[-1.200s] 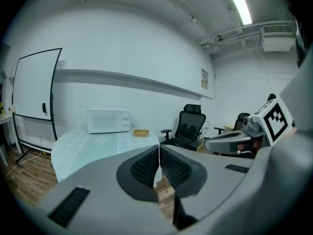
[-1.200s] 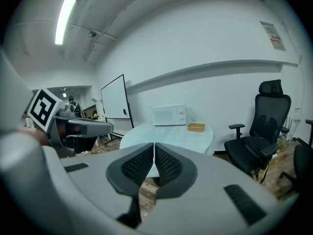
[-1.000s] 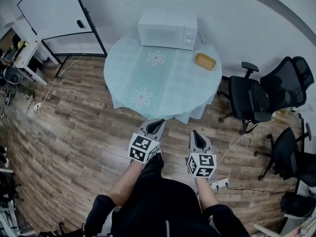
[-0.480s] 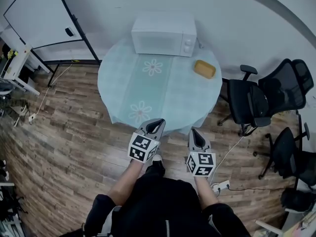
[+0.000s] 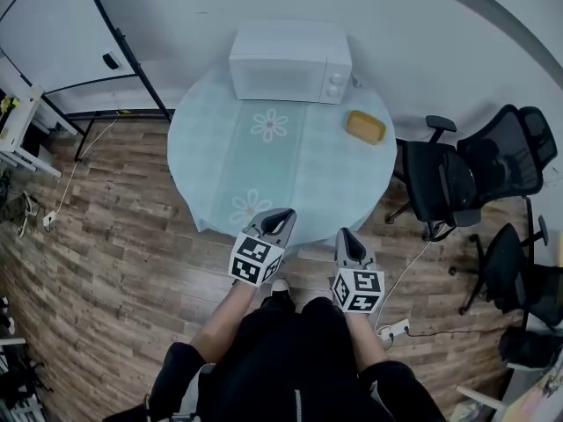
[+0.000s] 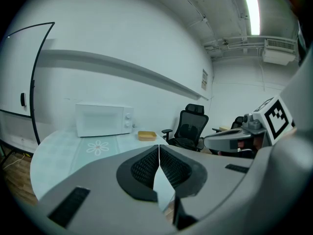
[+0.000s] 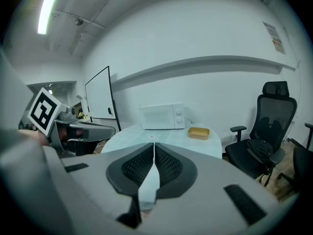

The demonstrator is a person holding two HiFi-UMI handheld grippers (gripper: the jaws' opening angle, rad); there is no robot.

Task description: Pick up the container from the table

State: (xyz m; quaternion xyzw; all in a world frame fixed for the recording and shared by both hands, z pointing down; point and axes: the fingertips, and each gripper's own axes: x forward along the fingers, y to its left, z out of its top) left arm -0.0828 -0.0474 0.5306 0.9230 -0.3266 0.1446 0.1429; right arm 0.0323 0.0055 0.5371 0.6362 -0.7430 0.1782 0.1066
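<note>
At the near edge of the round table (image 5: 198, 161), the left gripper (image 5: 281, 215) and right gripper (image 5: 346, 235) are both clenched and empty, so the approach is in hand. The yellow container (image 5: 365, 127) sits far right on the table, just right of the microwave (image 5: 290, 62), and next one gripper likely must reach across and part its jaws around it. Since a second ago the table has drawn nearer, its rim now at the gripper tips.

Container (image 5: 365, 127) on table (image 5: 220, 121), right of microwave (image 5: 290, 61); chairs (image 5: 440, 183) right of table.
</note>
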